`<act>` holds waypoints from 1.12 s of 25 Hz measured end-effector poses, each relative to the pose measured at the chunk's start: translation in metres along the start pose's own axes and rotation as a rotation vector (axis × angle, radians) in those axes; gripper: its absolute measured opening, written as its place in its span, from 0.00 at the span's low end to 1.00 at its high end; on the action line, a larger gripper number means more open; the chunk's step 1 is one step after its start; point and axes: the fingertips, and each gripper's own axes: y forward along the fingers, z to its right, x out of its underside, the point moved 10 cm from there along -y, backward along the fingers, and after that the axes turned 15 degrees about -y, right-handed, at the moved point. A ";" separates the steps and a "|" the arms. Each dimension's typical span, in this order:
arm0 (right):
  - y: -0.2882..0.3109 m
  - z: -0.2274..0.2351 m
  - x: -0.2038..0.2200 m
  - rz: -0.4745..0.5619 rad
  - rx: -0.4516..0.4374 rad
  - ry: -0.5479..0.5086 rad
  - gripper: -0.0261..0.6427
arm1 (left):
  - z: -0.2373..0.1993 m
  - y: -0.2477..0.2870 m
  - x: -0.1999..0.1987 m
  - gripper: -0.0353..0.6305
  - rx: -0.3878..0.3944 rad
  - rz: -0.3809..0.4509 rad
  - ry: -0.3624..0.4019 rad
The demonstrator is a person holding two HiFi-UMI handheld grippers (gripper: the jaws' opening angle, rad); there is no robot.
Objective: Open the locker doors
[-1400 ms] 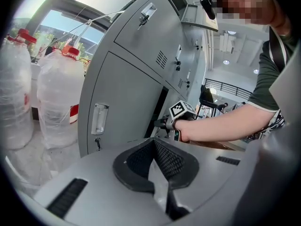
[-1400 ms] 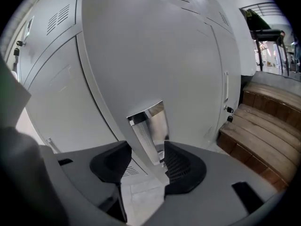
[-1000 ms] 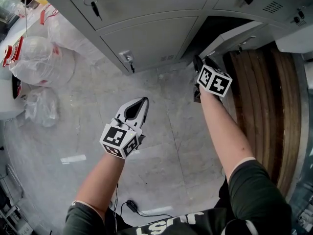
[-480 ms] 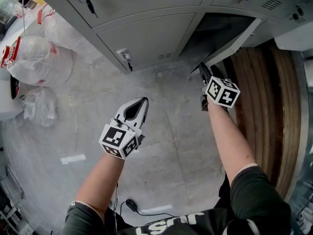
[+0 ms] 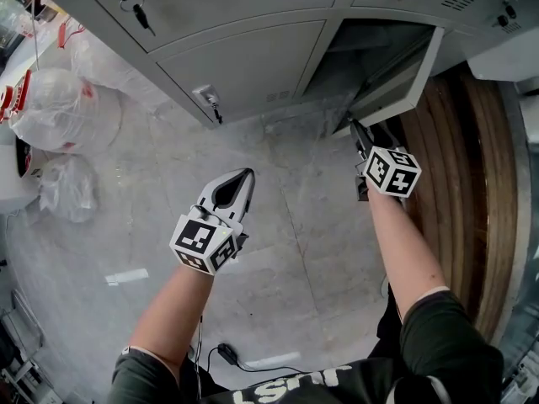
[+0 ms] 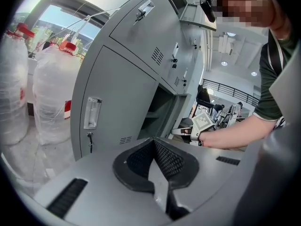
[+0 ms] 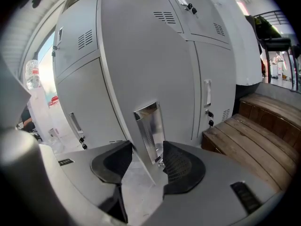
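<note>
Locker door at upper right stands part open, edge pinched in right gripper; neighbouring door is shut; left gripper pressed together, empty.

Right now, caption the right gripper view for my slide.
Right claw clamped on the swung-out locker door at its metal handle recess, wooden steps at right.

We see plastic-wrapped bottles well to the left of the left claw, wooden steps far to its right, and a cable behind it.
</note>
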 end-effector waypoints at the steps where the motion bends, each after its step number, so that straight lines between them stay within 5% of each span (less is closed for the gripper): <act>1: -0.002 0.002 0.001 0.000 -0.001 -0.004 0.38 | 0.000 0.000 0.000 0.06 0.001 0.000 -0.001; 28: -0.041 0.044 0.027 -0.007 -0.018 -0.076 0.37 | 0.003 0.006 0.009 0.06 0.009 -0.011 -0.003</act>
